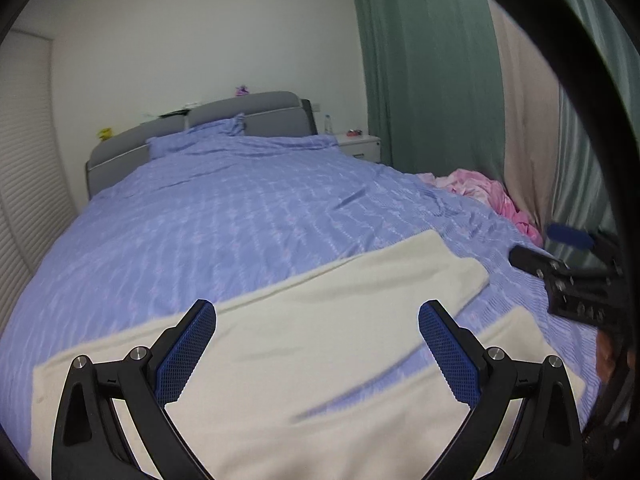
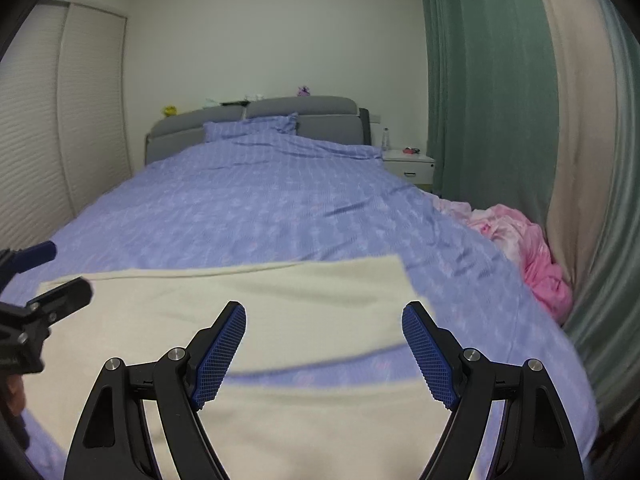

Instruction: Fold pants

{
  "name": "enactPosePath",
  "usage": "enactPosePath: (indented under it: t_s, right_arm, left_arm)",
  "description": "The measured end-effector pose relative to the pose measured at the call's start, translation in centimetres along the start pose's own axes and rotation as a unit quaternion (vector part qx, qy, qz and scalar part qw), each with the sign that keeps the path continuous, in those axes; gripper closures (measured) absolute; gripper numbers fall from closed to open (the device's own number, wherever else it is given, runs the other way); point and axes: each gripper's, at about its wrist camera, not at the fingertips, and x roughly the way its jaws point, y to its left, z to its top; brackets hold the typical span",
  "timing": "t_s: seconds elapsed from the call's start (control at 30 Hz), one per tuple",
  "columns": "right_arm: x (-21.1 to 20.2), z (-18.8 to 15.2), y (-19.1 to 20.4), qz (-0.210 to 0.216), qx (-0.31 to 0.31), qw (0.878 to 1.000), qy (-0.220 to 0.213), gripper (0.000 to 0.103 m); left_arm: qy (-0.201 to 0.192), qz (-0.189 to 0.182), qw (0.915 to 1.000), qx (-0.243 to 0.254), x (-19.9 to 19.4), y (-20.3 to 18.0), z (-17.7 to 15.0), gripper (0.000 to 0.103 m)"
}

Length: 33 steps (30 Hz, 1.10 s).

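Observation:
Cream pants (image 1: 320, 344) lie flat across the near end of the blue bed, two legs spread apart with a strip of bedcover between them. They also show in the right wrist view (image 2: 248, 304). My left gripper (image 1: 318, 312) is open and empty above the pants. My right gripper (image 2: 324, 314) is open and empty above the leg ends. The right gripper shows at the right edge of the left wrist view (image 1: 532, 244), and the left gripper at the left edge of the right wrist view (image 2: 64, 272).
The blue patterned bedcover (image 1: 224, 216) covers the bed up to a grey headboard (image 1: 248, 114). A pink crumpled garment (image 2: 532, 252) lies at the bed's right edge by green and beige curtains (image 2: 500, 80). A white nightstand (image 2: 412, 164) stands at the back right.

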Motion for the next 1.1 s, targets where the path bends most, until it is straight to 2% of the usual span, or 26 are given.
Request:
enactPosePath:
  t_s: [0.07,0.13,0.27,0.37,0.5,0.63,0.7,0.73,0.83,0.93,0.97,1.1]
  right_arm:
    - [4.0,2.0,-1.7,0.006,-0.007,1.000,0.028,0.022]
    - [7.4,3.7,-3.1,0.030,-0.010,0.998,0.057,0.022]
    - [15.1,6.4,-6.4,0.032,-0.002,0.993,0.114,0.022]
    - [20.5,7.3,-9.1,0.043,0.041,0.985,0.161,0.022]
    - [26.5,7.3,-11.8,0.073,0.082,0.967,0.228,0.022]
    - [30.4,6.3,-13.1,0.061,0.117,0.960,0.247,0.023]
    - [32.6,5.4,-13.6,0.062,0.139,0.952,0.266,0.028]
    - [33.6,4.9,-13.9,0.064,0.155,0.947,0.275,0.035]
    - [36.0,3.7,-14.3,0.072,0.181,0.935,0.295,0.036]
    - [37.1,2.7,-14.0,0.089,0.188,0.928,0.310,0.037]
    - [37.3,2.4,-13.9,0.096,0.186,0.925,0.318,0.045]
    - [36.4,1.5,-13.1,0.116,0.138,0.928,0.326,0.057]
  left_arm:
    - [0.010,-0.005,0.9999,0.010,2.6,-0.5,1.0,0.000]
    - [0.025,-0.014,0.9994,0.018,6.1,-0.9,2.3,0.000]
    - [0.056,-0.029,0.9980,0.008,12.1,-1.1,4.6,0.000]
    - [0.089,-0.039,0.9952,-0.008,16.3,-0.9,5.8,0.000]
    - [0.131,-0.044,0.9894,-0.043,21.1,-1.1,6.5,0.000]
    - [0.138,-0.037,0.9888,-0.045,23.2,-1.7,5.9,0.000]
    - [0.141,-0.035,0.9890,-0.031,24.1,-2.3,5.4,0.000]
    - [0.141,-0.033,0.9891,-0.024,24.4,-2.5,5.2,0.000]
    - [0.140,-0.029,0.9897,-0.003,25.7,-3.3,4.9,0.000]
    - [0.140,-0.026,0.9898,0.010,26.4,-3.5,4.6,0.000]
    - [0.140,-0.024,0.9898,0.012,26.4,-3.3,4.6,0.000]
    - [0.140,-0.018,0.9899,0.015,27.1,-2.9,4.7,0.000]
